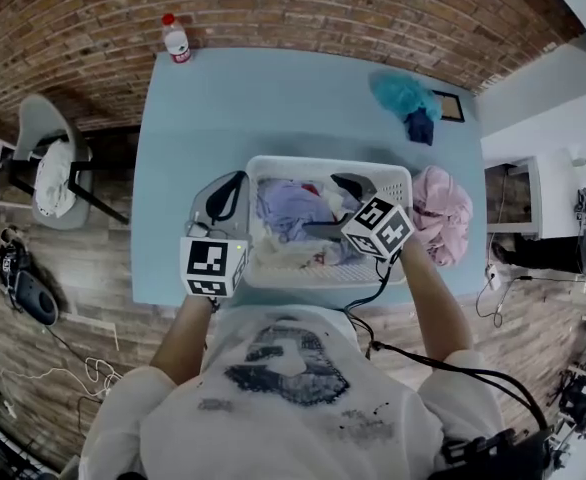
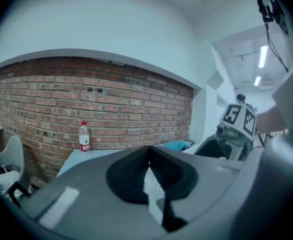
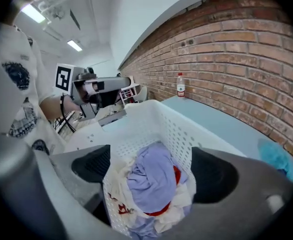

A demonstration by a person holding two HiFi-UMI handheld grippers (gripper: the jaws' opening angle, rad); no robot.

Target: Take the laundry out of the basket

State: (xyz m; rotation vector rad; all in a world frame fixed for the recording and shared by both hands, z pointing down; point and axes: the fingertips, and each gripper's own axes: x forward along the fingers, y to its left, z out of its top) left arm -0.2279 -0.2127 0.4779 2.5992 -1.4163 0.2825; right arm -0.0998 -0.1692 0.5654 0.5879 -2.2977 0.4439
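Operator: Risk at my right gripper (image 3: 154, 170): jaws spread wide above crumpled lavender cloth (image 1: 288, 208) in white perforated plastic basket (image 1: 328, 164).
Observer: Cause?
Operator: Red and white garments (image 3: 186, 201) tangle beneath (left gripper (image 2: 149, 176) clamps the basket's rim); they may snag.

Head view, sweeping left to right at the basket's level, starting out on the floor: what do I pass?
Grey chair → left tool → white basket → pink garment.
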